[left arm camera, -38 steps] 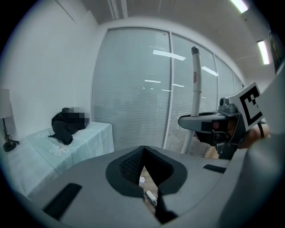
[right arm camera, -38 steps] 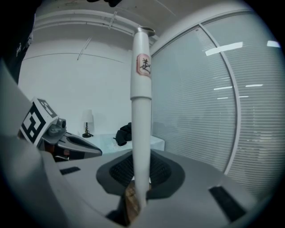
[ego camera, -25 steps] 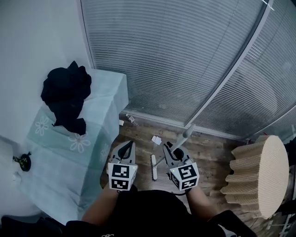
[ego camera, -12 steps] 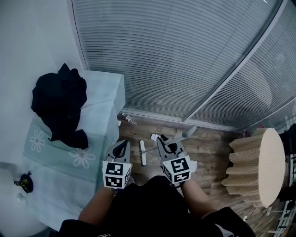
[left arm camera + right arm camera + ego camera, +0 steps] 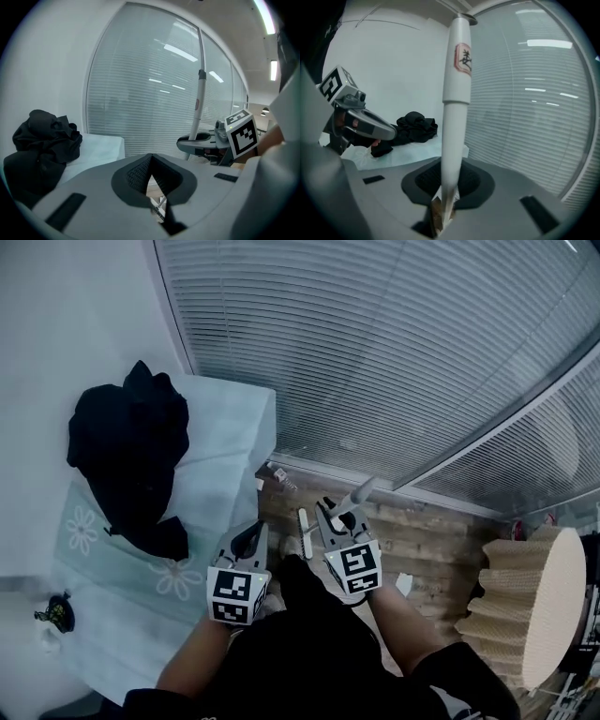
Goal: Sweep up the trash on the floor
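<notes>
While my right gripper point(image 5: 337, 518) has its jaws clamped on the white broom handle point(image 5: 361, 491), my left gripper point(image 5: 255, 532) hangs nearer the counter point(image 5: 225, 442), its jaws pressed together with nothing between them. The right gripper view shows the broom handle point(image 5: 454, 117) rising from between the dark pads of the right gripper point(image 5: 450, 180), a red-edged label near its top. In the left gripper view the left gripper point(image 5: 151, 164) is empty, and the bristles of the broom head point(image 5: 159, 212) show through the gap below its pads. The broom head point(image 5: 303, 524) rests on the wooden floor point(image 5: 441, 531), just off the counter's near corner. One small piece of trash point(image 5: 278, 474) lies by the counter's corner at the foot of the blinds point(image 5: 375, 352); a white scrap point(image 5: 403, 584) lies farther from the counter, beside my right arm. A black garment point(image 5: 127, 456) is heaped on the counter's pale green cloth. A corrugated stool point(image 5: 544, 606) stands well apart from the counter.
</notes>
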`<control>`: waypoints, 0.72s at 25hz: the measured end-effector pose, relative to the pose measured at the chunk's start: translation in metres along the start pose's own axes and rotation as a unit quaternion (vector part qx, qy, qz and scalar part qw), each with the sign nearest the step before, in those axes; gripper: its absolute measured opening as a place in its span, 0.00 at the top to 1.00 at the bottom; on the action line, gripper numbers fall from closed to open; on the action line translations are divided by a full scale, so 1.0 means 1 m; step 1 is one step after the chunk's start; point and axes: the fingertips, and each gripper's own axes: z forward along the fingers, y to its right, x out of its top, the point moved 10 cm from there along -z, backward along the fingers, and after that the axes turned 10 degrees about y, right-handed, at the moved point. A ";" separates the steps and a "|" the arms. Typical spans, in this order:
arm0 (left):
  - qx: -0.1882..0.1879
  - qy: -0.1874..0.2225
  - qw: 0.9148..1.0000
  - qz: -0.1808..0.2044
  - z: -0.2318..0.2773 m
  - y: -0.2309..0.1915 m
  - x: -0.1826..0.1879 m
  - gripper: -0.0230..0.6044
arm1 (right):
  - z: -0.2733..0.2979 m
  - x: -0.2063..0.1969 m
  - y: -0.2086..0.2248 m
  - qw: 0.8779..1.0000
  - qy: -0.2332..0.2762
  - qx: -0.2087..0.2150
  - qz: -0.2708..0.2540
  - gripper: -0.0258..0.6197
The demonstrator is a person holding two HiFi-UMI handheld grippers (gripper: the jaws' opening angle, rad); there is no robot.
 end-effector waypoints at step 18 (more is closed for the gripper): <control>0.109 -0.022 0.990 -0.092 0.092 -0.064 0.026 0.98 | 0.199 -0.026 0.097 0.990 0.005 0.142 0.002 0.87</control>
